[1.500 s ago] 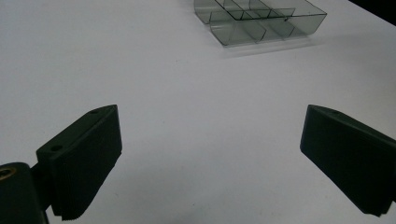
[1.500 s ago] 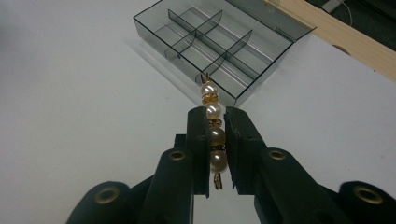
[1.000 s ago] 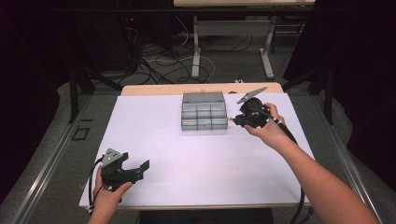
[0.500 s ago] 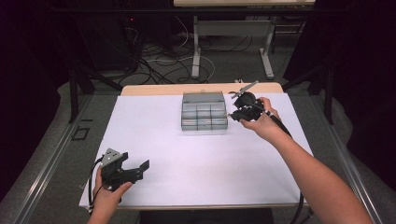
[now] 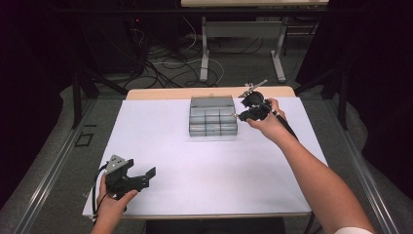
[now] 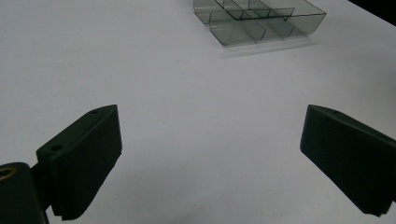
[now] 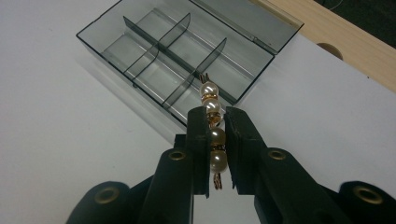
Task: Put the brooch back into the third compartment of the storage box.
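While right tool point(image 7: 216, 135) grips pearl pin point(image 7: 212, 126), ends hidden

Seen from above: white rectangular table sheet point(image 5: 204, 165). Clear grey plastic divided box point(image 5: 213, 116) near far edge. Right black two-jaw gripper point(image 5: 238, 115) touching box's right side, w/ jaws too small to read. Left black gripper point(image 5: 150, 176) near front-left corner, jaws apart.

Box point(image 5: 213, 116): on the table point(image 5: 204, 195), far middle.
Right gripper point(image 5: 242, 115): just right of the box.
Left gripper point(image 5: 146, 176): near left corner, well apart.
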